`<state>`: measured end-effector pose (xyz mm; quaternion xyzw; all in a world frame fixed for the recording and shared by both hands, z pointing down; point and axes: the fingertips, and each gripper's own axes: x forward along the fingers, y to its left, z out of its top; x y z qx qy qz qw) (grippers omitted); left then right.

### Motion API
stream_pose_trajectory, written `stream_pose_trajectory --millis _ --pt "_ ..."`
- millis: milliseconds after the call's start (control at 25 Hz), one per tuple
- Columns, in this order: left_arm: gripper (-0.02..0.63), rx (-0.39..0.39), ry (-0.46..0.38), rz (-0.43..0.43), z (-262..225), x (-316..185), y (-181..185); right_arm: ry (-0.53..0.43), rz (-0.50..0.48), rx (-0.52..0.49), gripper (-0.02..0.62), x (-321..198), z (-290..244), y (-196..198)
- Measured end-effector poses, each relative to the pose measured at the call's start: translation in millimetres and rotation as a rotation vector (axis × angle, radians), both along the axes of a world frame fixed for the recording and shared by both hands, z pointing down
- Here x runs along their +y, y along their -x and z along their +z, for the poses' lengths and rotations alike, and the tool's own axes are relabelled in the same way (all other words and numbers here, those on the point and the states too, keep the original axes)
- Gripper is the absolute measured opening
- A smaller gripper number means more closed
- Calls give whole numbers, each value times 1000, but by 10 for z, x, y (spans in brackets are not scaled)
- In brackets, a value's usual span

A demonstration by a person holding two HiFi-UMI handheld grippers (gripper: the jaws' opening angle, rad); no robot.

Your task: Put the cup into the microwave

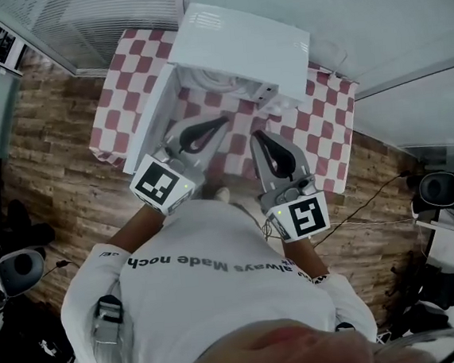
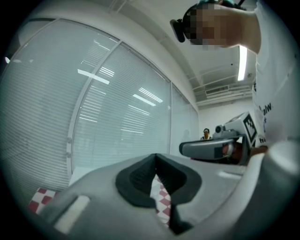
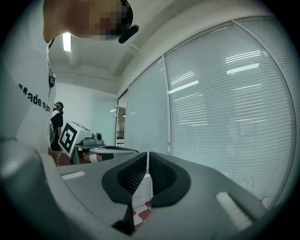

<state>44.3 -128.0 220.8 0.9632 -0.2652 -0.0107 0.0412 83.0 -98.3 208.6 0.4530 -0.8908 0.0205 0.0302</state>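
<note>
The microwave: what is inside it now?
Through the open door of the microwave, only a pale rounded shape shows near the front; cup or turntable, I cannot tell. Its top covers the rest.

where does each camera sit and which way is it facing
Head view: on the person's head, looking down at the microwave on the checkered table; shirt, left gripper and right gripper show.
Left gripper view: rides that gripper, facing the blinds past shut jaws.
Right gripper view: same from its gripper.
Both share the blinds, the shirt and the other gripper.
</note>
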Motion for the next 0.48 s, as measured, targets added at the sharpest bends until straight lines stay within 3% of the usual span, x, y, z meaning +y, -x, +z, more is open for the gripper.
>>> stream_pose_trajectory --millis 480 --pt "3 -4 -5 13 -35 201 -67 -29 1 -4 15 152 -146 -25"
